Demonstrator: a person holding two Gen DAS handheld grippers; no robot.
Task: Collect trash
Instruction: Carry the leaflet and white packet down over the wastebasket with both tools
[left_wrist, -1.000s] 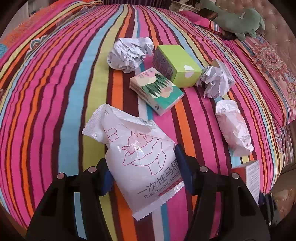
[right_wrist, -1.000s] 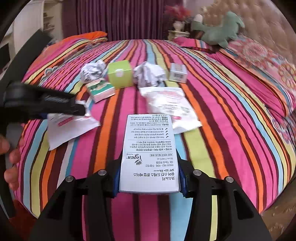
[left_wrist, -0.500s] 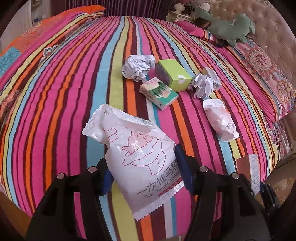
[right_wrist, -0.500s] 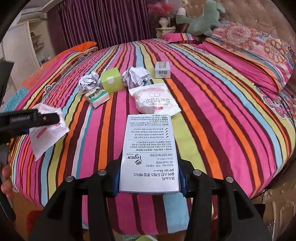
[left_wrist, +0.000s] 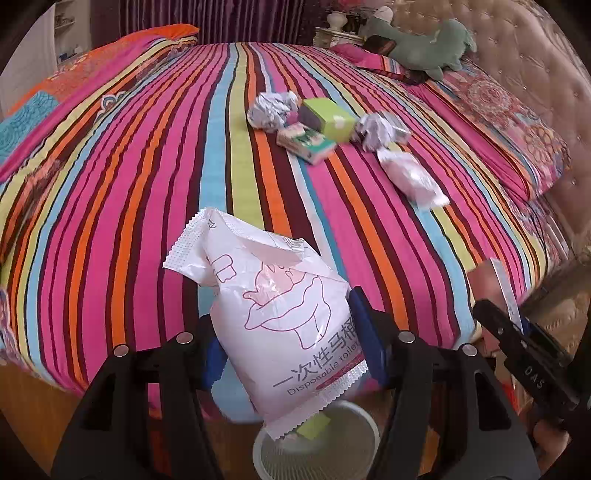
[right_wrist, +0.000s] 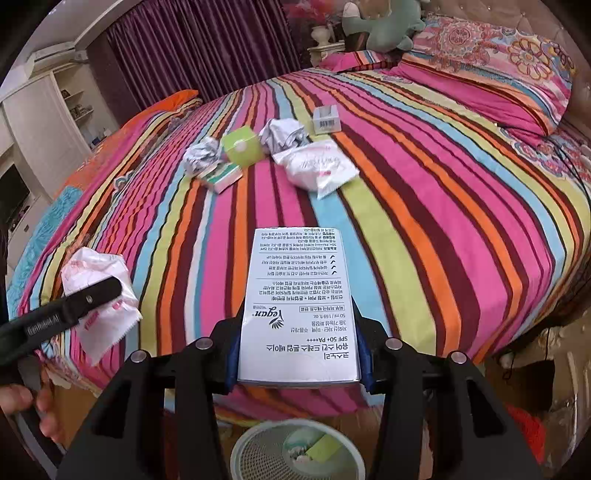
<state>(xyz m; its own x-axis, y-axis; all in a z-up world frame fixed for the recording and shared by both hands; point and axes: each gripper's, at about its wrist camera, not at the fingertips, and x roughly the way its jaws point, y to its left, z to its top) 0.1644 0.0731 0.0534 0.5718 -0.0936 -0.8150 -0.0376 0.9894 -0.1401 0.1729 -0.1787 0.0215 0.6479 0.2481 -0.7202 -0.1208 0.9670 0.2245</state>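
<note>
White plastic packet (left_wrist: 284, 325) clamped in left gripper (left_wrist: 288, 347) jaws, white printed box (right_wrist: 299, 310) clamped in right gripper (right_wrist: 299, 350) jaws — both above mesh bin (right_wrist: 258, 454) at striped bed (right_wrist: 424, 206) edge.

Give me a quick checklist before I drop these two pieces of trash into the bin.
1. Left claw clamped on the white toilet-seat-cover packet: ok.
2. Right claw clamped on the white printed box: ok.
3. White mesh bin open, with room left: ok; only a few scraps inside.
4. Packet's lower end over the bin rim: ok.
5. Box above the bin opening: cannot tell; the bin lies below the claw.
6. The two claws clear of each other: ok.
</note>
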